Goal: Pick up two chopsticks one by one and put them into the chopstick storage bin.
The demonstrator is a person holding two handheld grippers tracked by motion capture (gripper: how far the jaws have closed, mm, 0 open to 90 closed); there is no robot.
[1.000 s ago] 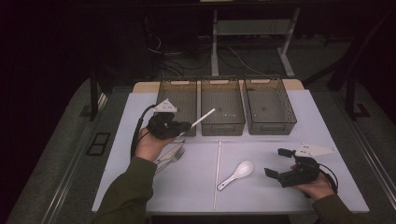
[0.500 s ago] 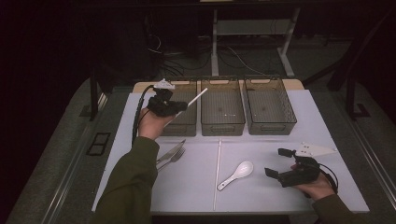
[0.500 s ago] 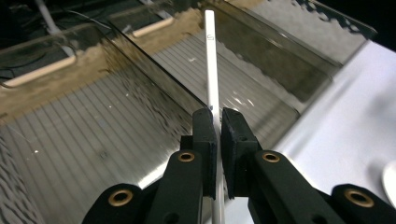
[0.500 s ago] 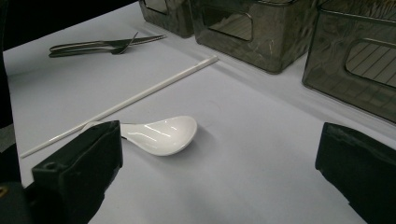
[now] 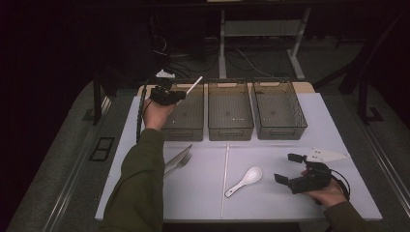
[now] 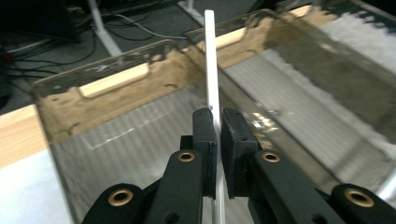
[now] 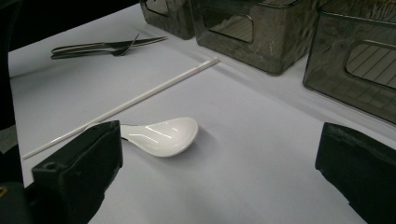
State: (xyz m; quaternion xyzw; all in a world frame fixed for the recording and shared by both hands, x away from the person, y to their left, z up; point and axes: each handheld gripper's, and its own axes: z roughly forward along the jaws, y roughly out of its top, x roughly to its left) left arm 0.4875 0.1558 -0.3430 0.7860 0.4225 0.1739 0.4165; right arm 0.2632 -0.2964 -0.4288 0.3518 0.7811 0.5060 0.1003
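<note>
My left gripper (image 5: pixel 179 95) hangs over the far end of the left dark bin (image 5: pixel 185 130), shut on a thin white chopstick (image 5: pixel 193 85) that points up and to the right. In the left gripper view the chopstick (image 6: pixel 211 60) stands pinched between the two pads (image 6: pixel 206 135) above the bin's floor (image 6: pixel 140 140). My right gripper (image 5: pixel 288 168) rests at the front right of the table, open, with nothing between its jaws. A white spoon (image 7: pixel 163 135) lies just ahead of my right gripper (image 7: pixel 219 182).
Three dark see-through bins stand in a row at the back, including the middle bin (image 5: pixel 230 131) and the right bin (image 5: pixel 282 131). A second chopstick (image 5: pixel 226 179) lies beside the spoon (image 5: pixel 247 179). A fork and knife (image 5: pixel 178 160) lie at the front left.
My left hand has carried the chopstick away from the person, from in front of the left bin to above its far end. The right hand has kept still.
</note>
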